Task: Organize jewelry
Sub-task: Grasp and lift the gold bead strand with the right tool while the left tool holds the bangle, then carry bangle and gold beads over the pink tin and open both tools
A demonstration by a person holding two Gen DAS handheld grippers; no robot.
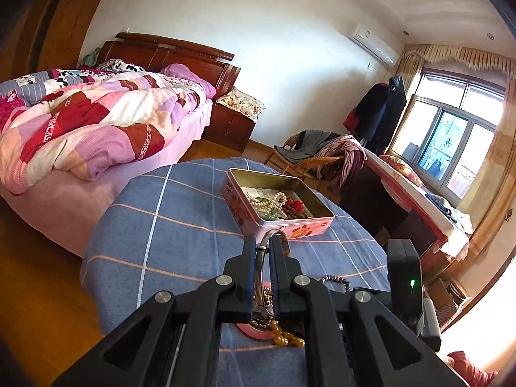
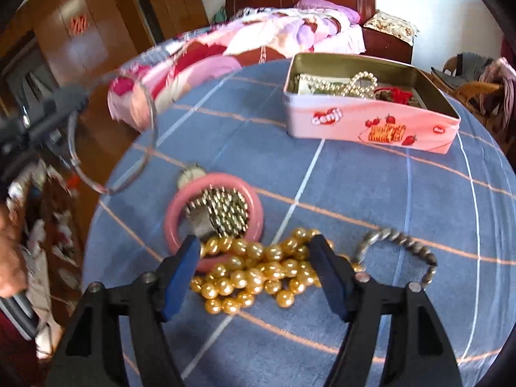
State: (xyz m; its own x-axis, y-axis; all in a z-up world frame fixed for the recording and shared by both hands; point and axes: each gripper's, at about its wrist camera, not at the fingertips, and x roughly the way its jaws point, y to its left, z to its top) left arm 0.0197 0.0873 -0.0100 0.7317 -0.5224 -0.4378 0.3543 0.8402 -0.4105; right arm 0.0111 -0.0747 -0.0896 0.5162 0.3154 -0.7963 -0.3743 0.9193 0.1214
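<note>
My left gripper [image 1: 262,242] is shut on a thin silver bangle [image 1: 270,236] and holds it in the air above the table; the same gripper [image 2: 69,95] and bangle [image 2: 149,135] show blurred at the left of the right wrist view. The open pink tin [image 1: 280,222] holds pearls and red-brown beads; it also shows in the right wrist view [image 2: 371,125]. My right gripper [image 2: 256,251] is open just above a pile of gold beads [image 2: 254,274]. Beside them lie a pink bangle [image 2: 180,216] with a metal watch band [image 2: 225,209] inside it and a silver bead bracelet [image 2: 403,245].
The round table has a blue checked cloth [image 2: 387,200]. A bed with a pink quilt [image 1: 90,122] stands behind it. A wicker chair with clothes [image 1: 319,158] is at the right. The table's edge [image 1: 96,225] drops off at the left.
</note>
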